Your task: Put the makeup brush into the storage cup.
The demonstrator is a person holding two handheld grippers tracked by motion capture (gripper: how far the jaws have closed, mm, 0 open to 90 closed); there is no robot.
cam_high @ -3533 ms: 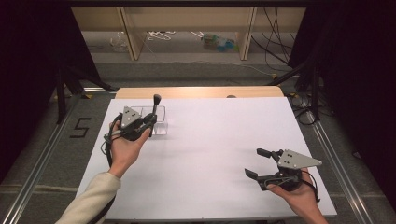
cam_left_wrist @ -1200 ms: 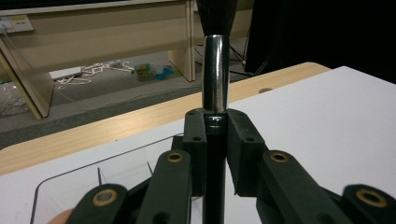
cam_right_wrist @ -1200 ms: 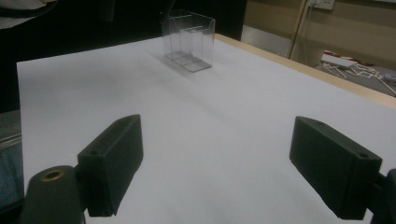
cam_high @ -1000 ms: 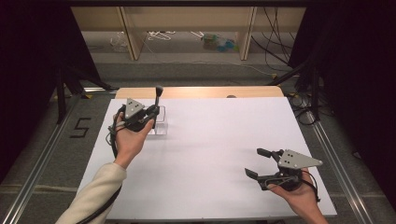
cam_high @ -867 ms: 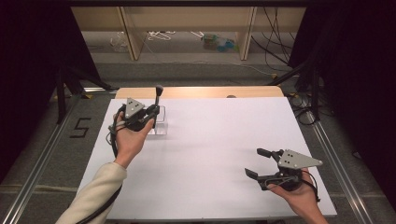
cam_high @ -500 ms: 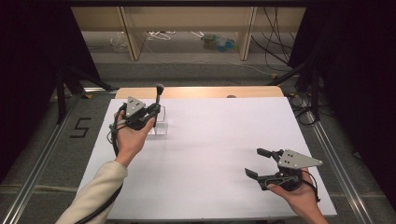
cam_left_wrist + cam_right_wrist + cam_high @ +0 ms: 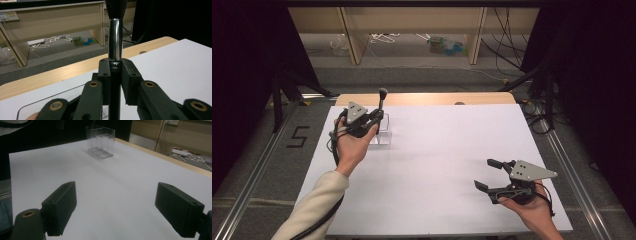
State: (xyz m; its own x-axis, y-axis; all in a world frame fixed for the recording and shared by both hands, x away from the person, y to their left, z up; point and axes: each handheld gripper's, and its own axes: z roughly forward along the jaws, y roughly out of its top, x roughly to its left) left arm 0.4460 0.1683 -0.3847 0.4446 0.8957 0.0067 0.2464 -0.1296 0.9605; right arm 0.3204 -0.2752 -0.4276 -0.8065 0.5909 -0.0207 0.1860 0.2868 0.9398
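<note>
My left gripper (image 7: pixel 379 116) is shut on a makeup brush (image 7: pixel 382 100) at the far left of the white table (image 7: pixel 437 150). The brush stands upright, dark bristles on top, and sits over a clear plastic holder (image 7: pixel 383 132). In the left gripper view the pads of my left gripper (image 7: pixel 116 72) clamp the brush (image 7: pixel 115 37) just below its silver ferrule, with the holder's rim (image 7: pixel 47 101) beneath. My right gripper (image 7: pixel 487 174) rests in a hand at the near right, open, with nothing between the jaws. In the right gripper view my right gripper (image 7: pixel 116 202) faces the distant holder (image 7: pixel 100 141).
A wooden strip (image 7: pixel 427 98) runs along the table's far edge. Beyond it a low wooden shelf (image 7: pixel 412 25) stands over a floor with loose cables and small items (image 7: pixel 447 46). Metal rails (image 7: pixel 257 165) flank the table on both sides.
Since the earliest frame my left hand has shifted slightly toward the far edge with the brush still gripped. Over the last second nothing has moved. The right gripper has stayed put.
</note>
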